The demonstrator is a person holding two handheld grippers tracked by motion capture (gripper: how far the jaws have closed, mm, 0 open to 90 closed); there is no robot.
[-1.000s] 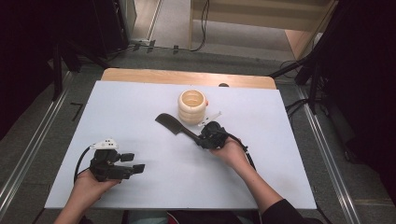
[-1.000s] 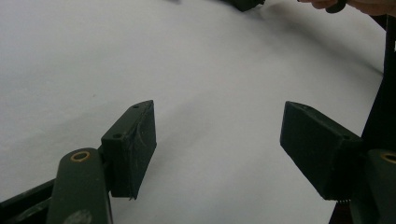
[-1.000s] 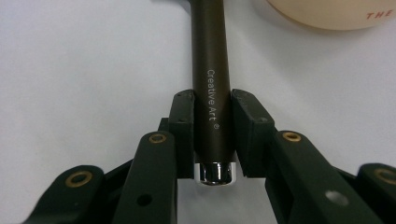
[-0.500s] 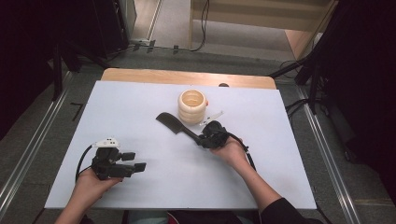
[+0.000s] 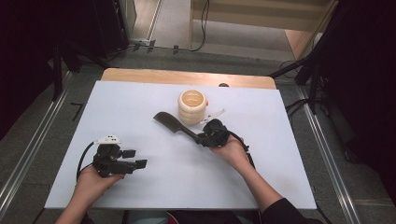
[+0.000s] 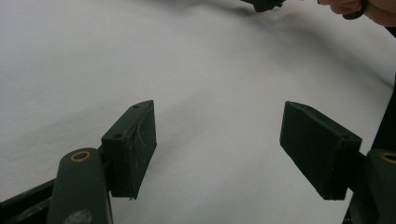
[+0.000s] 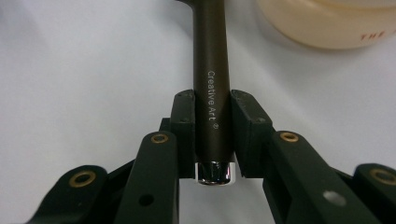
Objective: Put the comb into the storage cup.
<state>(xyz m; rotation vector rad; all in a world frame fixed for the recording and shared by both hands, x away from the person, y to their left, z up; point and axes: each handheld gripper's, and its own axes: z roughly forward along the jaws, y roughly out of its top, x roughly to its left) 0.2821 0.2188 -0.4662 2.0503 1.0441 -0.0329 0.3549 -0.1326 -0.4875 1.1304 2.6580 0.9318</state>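
We see the right gripper (image 7: 212, 140) clamped on the dark handle of a black brush (image 5: 175, 126), its jaws tight against both sides; the brush lies slantwise on the white table (image 5: 280, 186), its wide head just beside a cream ribbed cup (image 5: 192, 106); the left gripper (image 6: 219, 149) rests low over bare table, jaws wide apart, holding nothing.

Black fingers (image 6: 131, 144), brass rivets, dark sleeve (image 5: 285, 212).

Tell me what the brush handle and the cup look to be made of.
Brush handle: smooth dark brown, satin sheen with printed white lettering, probably painted wood or plastic; its end cap is mirror-bright, likely metal.
Cup: cream, ribbed wall, matte; plastic or ceramic, hard to tell.
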